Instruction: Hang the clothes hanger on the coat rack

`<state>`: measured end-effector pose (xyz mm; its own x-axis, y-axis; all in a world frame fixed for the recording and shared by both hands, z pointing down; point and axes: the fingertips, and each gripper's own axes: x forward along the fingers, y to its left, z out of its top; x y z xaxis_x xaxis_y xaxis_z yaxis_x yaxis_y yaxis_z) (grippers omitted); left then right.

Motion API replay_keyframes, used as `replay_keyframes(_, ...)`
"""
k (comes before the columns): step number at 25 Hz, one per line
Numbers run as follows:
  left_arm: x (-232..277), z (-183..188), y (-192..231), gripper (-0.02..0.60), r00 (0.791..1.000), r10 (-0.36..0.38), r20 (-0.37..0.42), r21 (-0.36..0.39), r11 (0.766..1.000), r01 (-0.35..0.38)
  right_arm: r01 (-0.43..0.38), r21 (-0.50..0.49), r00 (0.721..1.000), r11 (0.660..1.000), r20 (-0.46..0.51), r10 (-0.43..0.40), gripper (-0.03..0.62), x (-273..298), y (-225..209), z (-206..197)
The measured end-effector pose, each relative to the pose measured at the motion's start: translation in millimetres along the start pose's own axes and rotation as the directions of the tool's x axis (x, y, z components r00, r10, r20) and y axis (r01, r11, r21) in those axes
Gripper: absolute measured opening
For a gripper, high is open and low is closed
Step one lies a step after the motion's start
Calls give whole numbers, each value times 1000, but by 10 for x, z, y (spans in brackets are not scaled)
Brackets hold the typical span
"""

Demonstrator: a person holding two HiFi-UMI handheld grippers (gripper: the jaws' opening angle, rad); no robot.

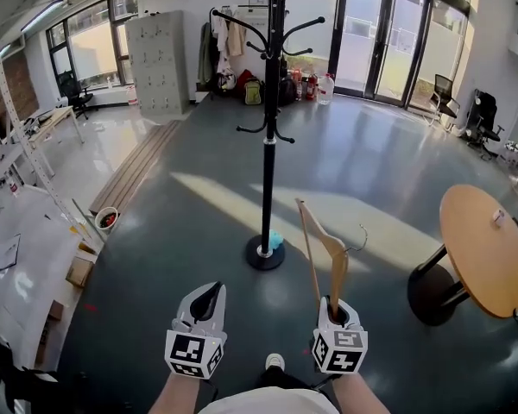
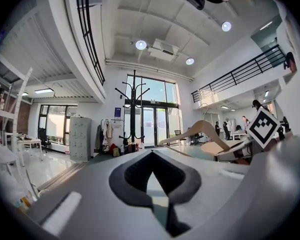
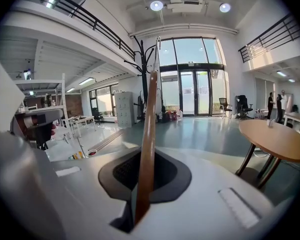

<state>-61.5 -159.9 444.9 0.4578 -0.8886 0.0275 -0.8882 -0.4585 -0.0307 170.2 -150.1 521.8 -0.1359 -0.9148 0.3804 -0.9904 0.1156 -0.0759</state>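
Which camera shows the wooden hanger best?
The head view: the whole wooden hanger shows, hook included, standing up from the right gripper. The left gripper view shows the hanger small, off to the right. The right gripper view shows just one arm, edge-on, between its jaws.

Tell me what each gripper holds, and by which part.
The right gripper clamps the wooden hanger by one shoulder end; the left gripper holds nothing, its jaws shut.

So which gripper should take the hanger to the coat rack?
Right. The right gripper holds the wooden hanger; the left gripper is shut and empty. The coat rack stands straight ahead.
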Motion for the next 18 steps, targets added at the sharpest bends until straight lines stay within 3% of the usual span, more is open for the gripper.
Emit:
replay_keyframes(9,1087,103,54,0,999,52,12,-7,999,-52,-40,-4,999,999,6,40,37,901,-622,484)
replay_keyframes(18,1709,84,162,0,999,54,-4,-9,998,-54,-47,-9,999,999,11,47,37,1516,-894,830)
